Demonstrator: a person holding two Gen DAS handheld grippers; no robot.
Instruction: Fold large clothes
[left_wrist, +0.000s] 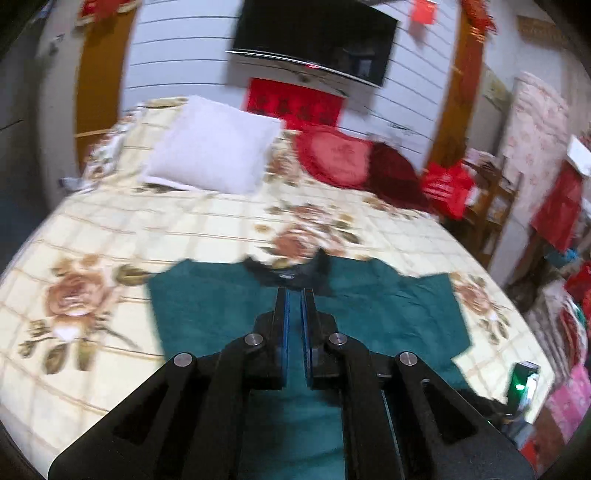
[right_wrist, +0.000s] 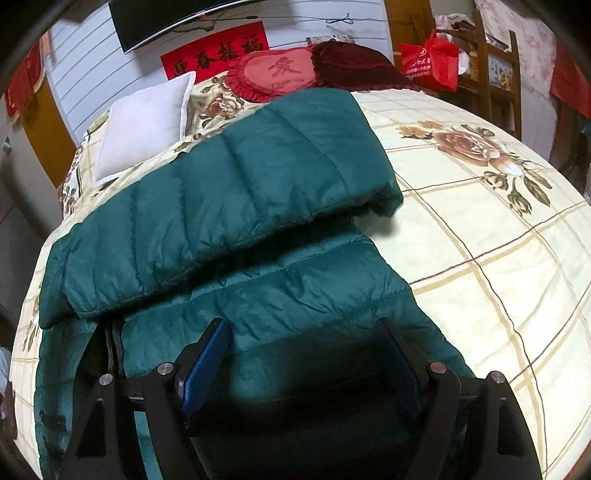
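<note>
Right wrist view: the right claw points steeply down over the near part of the teal padded jacket, which lies spread on the bed with its floral cover. The claw's fingers stand spread wide, one either side of the near hem, with quilted fabric showing between them, but whether the pads press it cannot be told. Just beyond, one sleeve is already folded across the body, running slantwise from lower left up toward the pillows. The jacket's long axis runs away from this claw toward the head of the bed, so the hem is the nearest edge and the collar the farthest.

In the left wrist view, the left claw is pressed together; teal cloth runs up between its fingers, though motion blur leaves it uncertain whether any is pinched. From this side the jacket lies straight ahead and below, dark collar at the far end.

Judging by this, both claws sit at the hem end, the right one lower and closer to the cloth, so a hem-to-collar fold would carry straight forward along the jacket's length.
</note>
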